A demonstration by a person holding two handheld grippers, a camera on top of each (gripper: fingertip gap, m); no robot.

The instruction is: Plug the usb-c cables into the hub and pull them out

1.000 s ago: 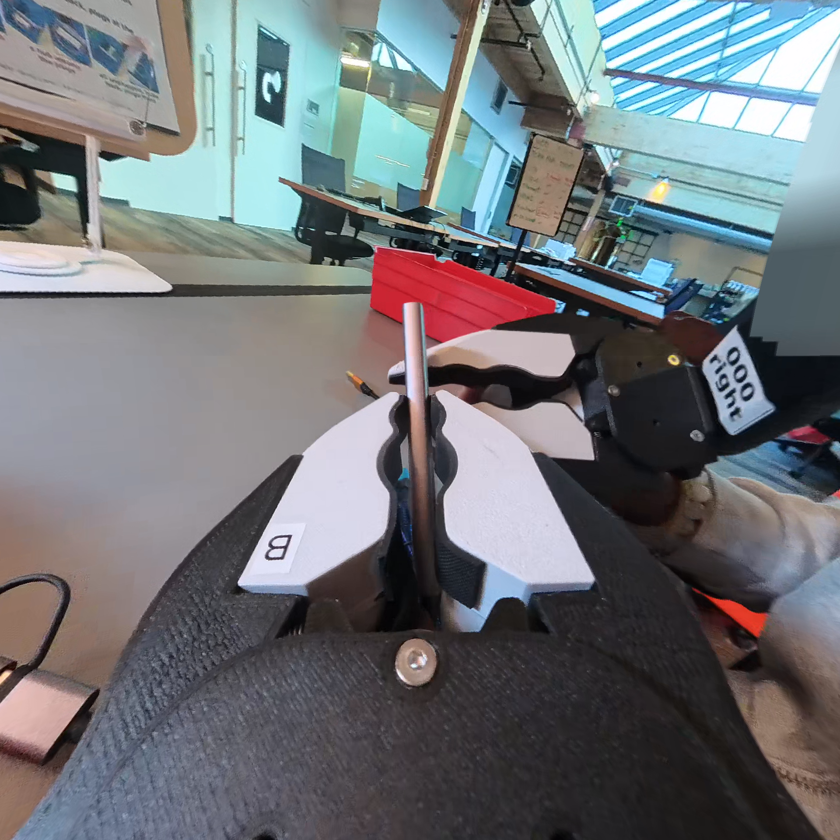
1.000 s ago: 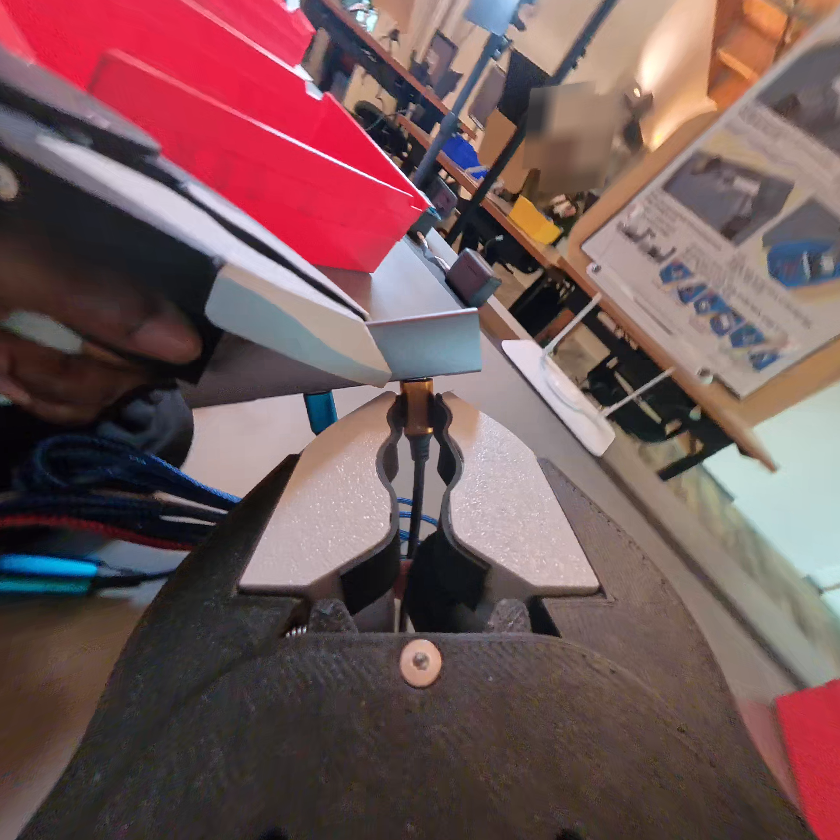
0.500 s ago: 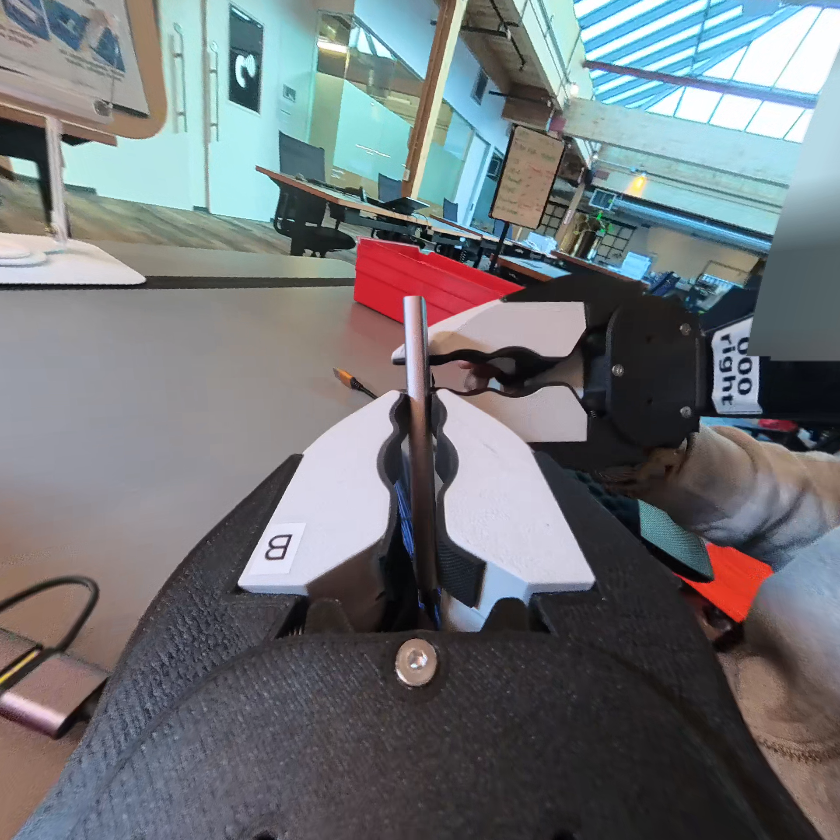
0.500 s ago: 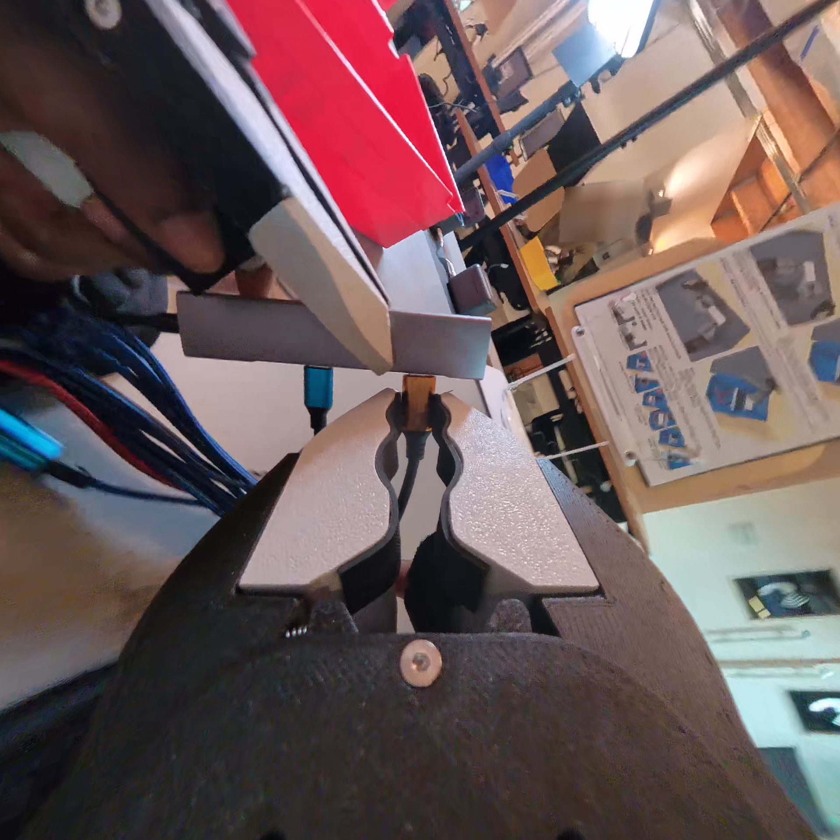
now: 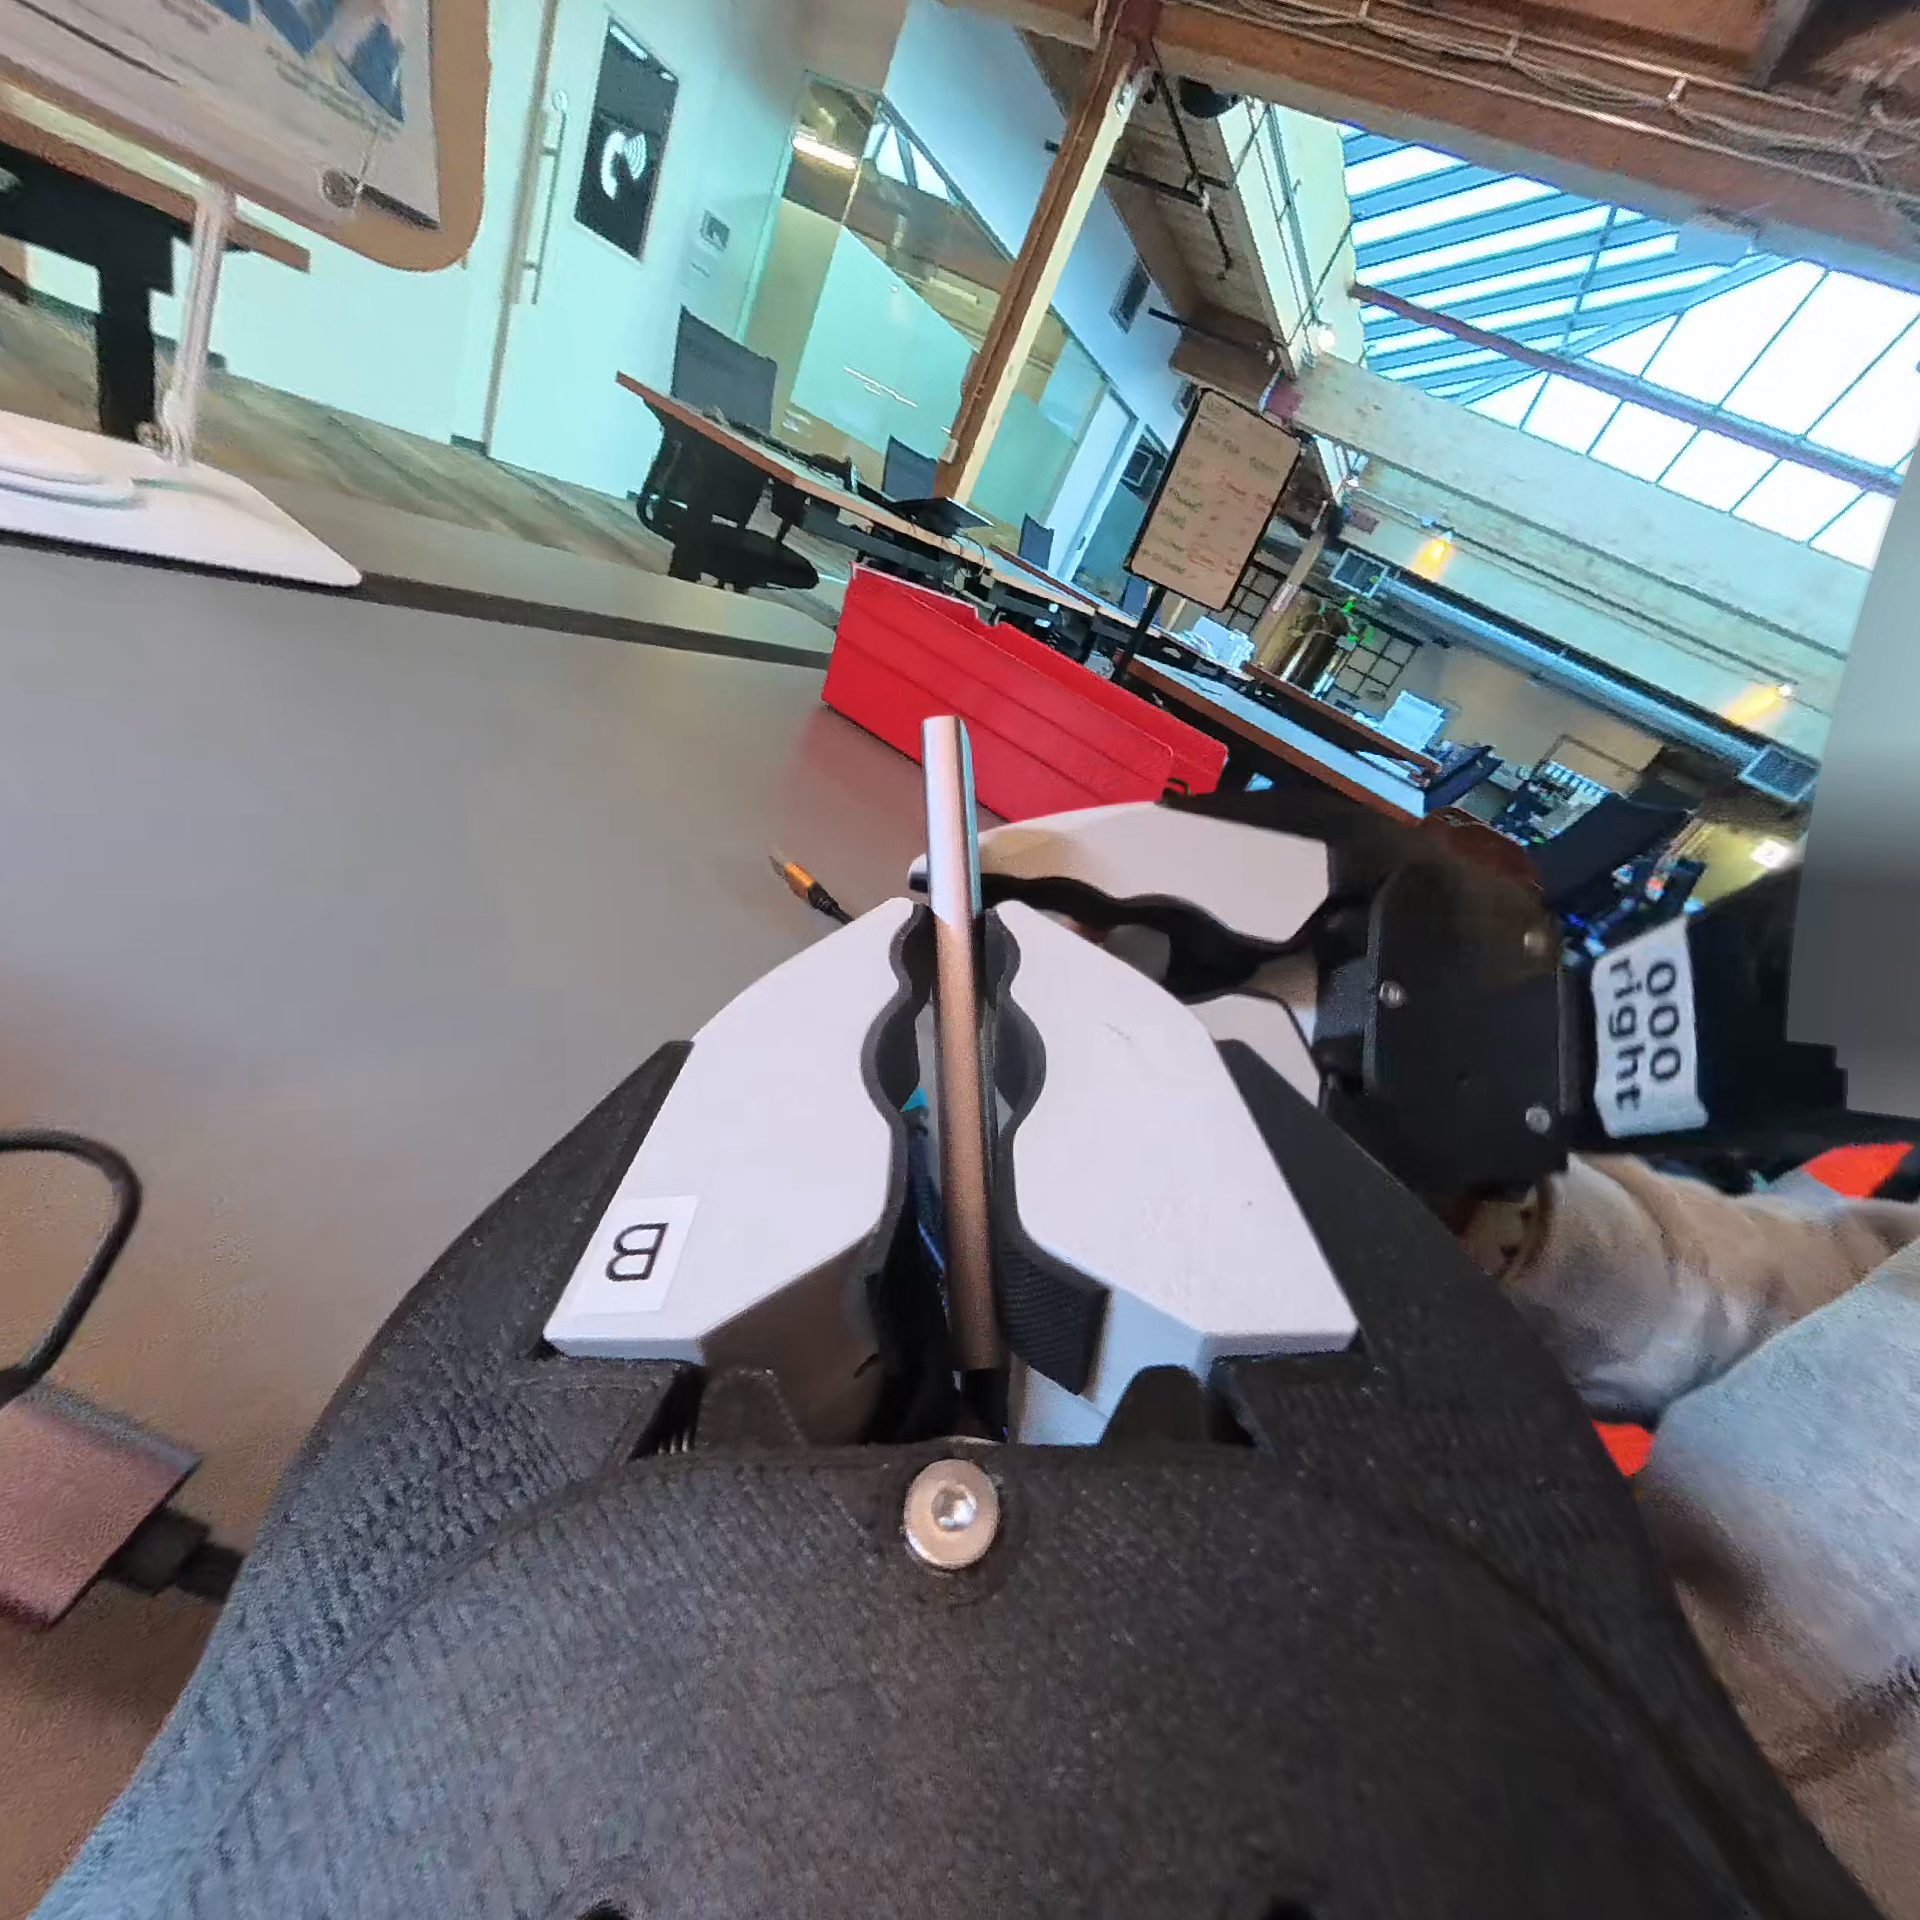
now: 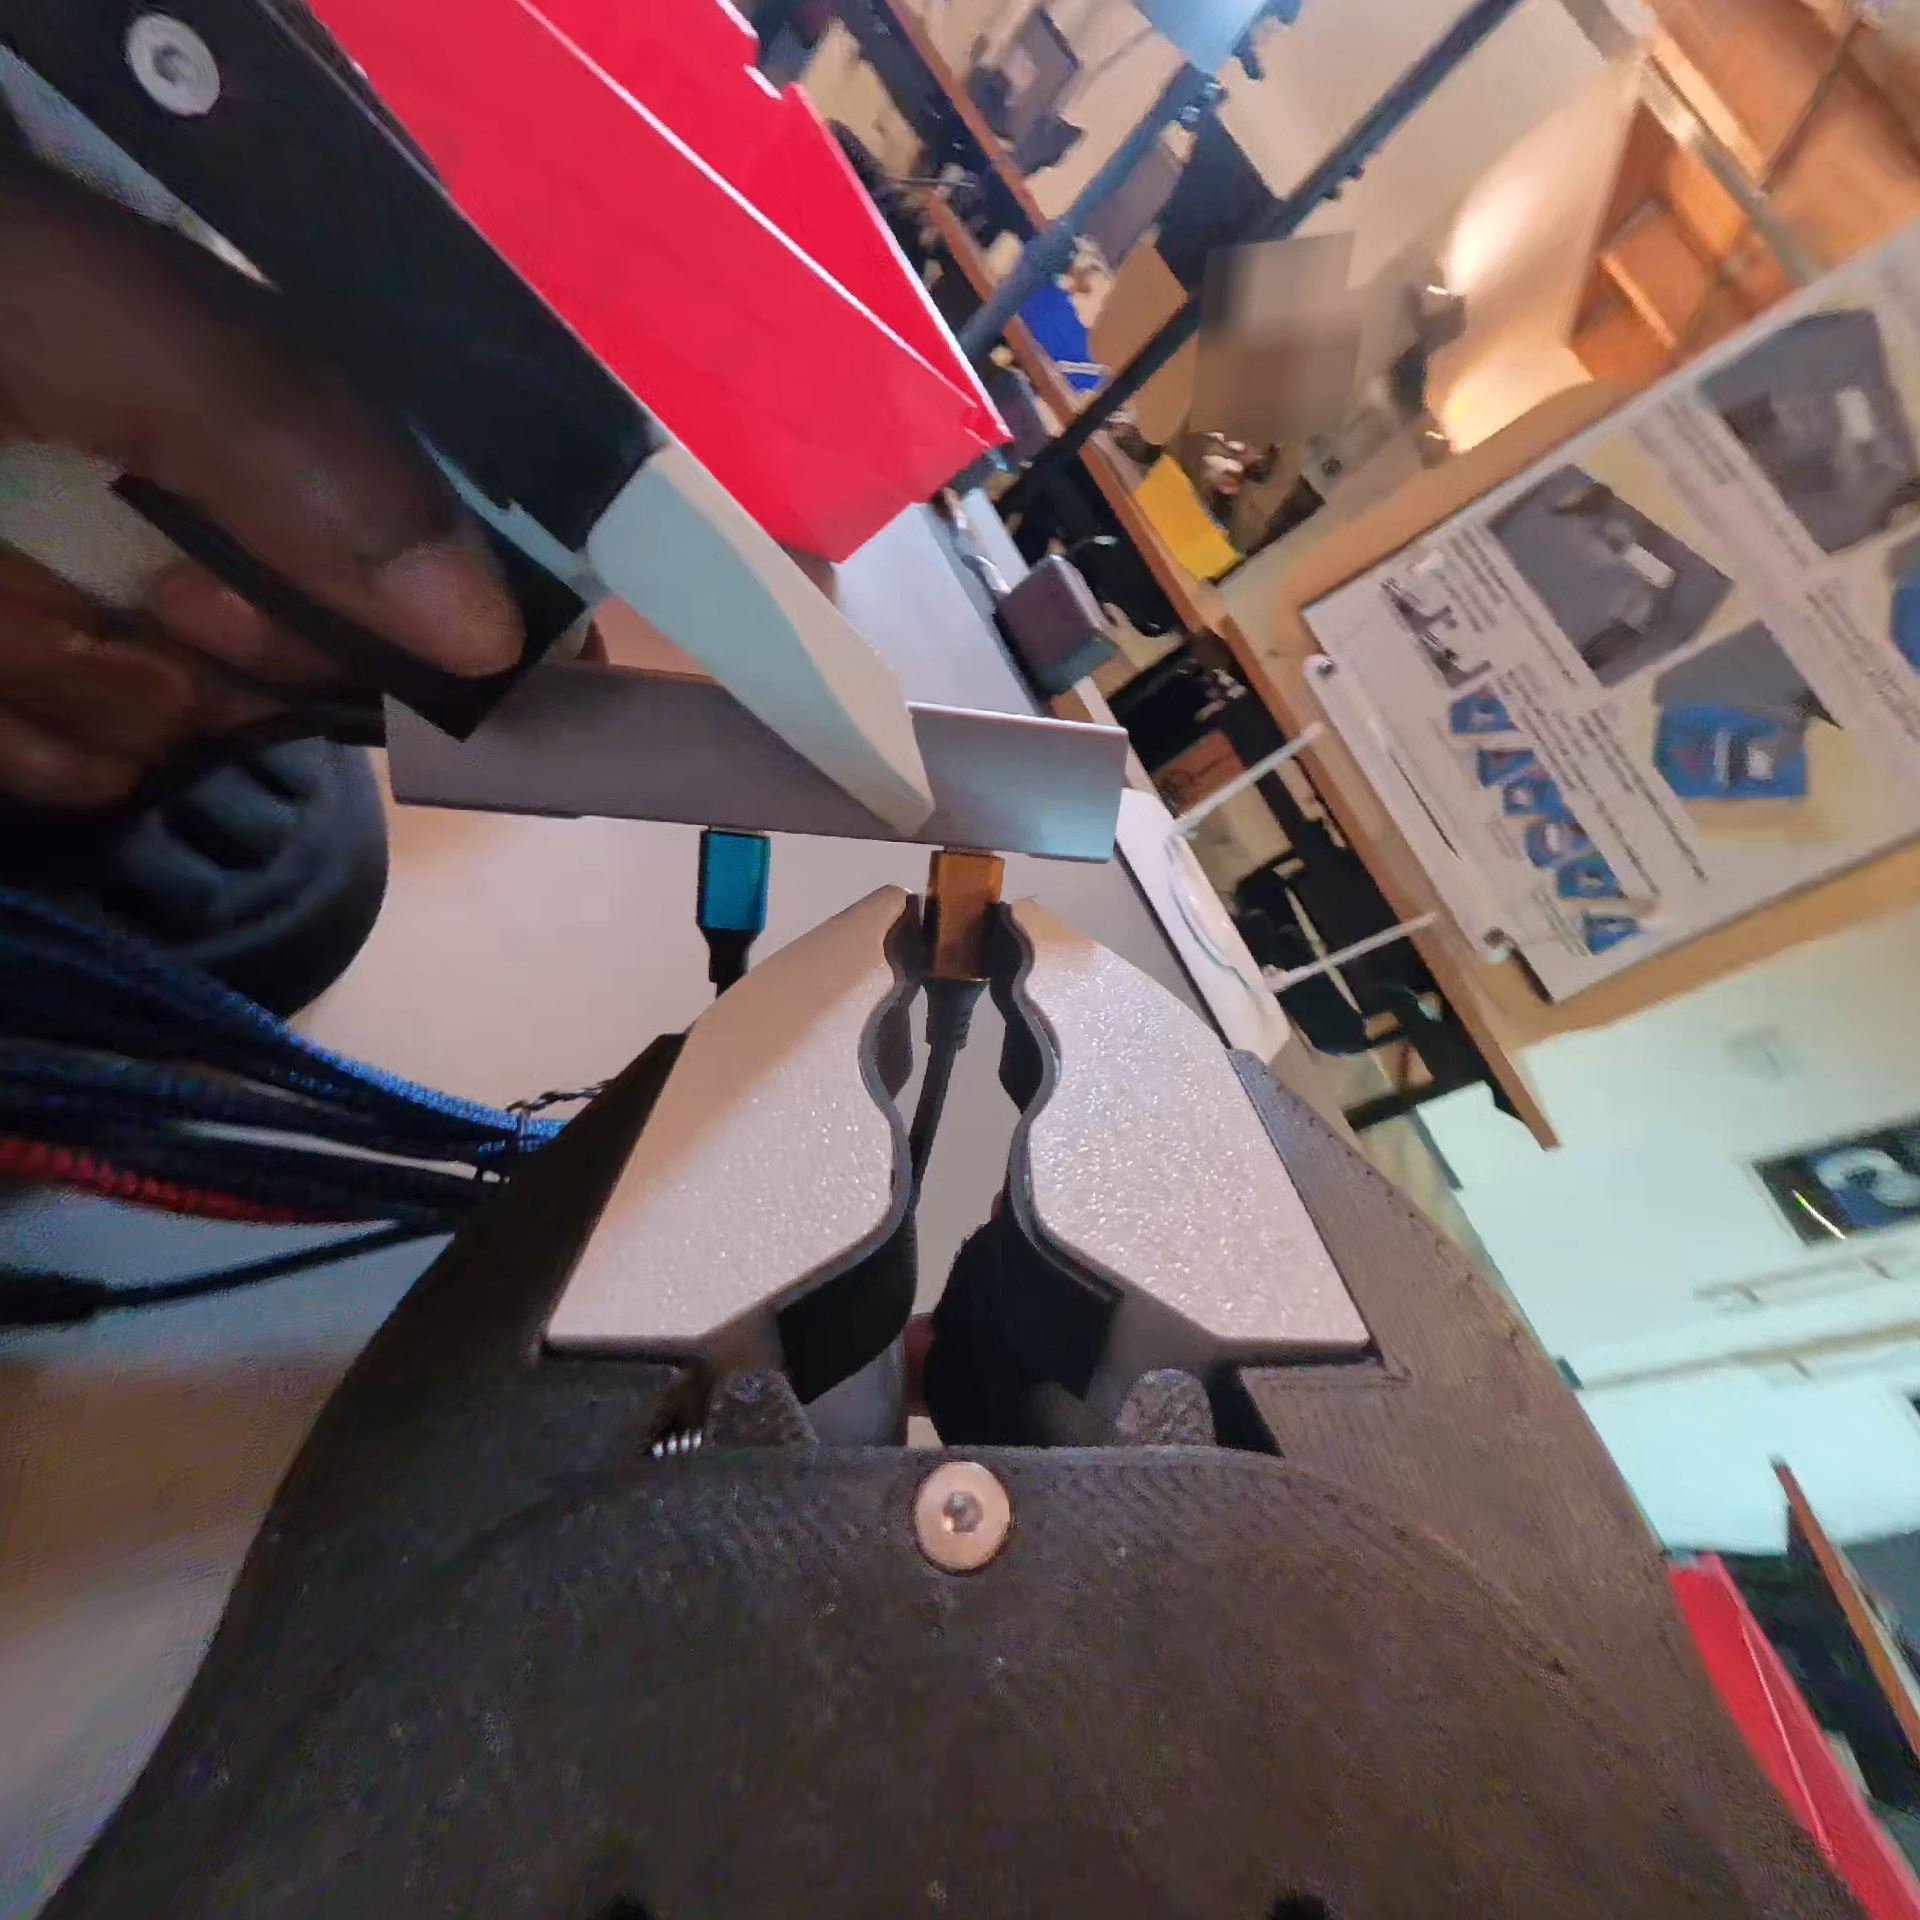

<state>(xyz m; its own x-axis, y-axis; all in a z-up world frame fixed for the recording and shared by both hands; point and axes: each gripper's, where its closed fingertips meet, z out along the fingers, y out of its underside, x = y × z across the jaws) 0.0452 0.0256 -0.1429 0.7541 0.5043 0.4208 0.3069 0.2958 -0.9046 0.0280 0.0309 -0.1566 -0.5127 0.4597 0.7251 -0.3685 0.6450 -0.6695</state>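
My left gripper (image 5: 951, 920) is shut on a slim grey hub (image 5: 956, 935), held edge-on above the table. The hub also shows in the right wrist view (image 6: 1023, 774) as a flat grey bar. My right gripper (image 6: 961, 914) is shut on an orange usb-c plug (image 6: 963, 909) with a black cable; the plug meets the hub's edge near its free end. A blue usb-c plug (image 6: 734, 878) sits in the hub beside it. In the left wrist view my right gripper (image 5: 1143, 883) reaches in from the right behind the hub. A loose orange-tipped cable end (image 5: 798, 878) lies on the table.
Red bins (image 5: 997, 707) stand at the table's far side. A bundle of blue, red and black cables (image 6: 208, 1122) hangs at the left of the right wrist view. Another grey hub with a black cable (image 5: 73, 1475) lies at the near left. A white stand base (image 5: 156, 509) sits far left. The grippers are tip to tip, or close to it.
Both views have tilted as the hands rolled. The right gripper has kept the orange plug against the hub's edge, and the hub has stayed clamped in the left gripper.
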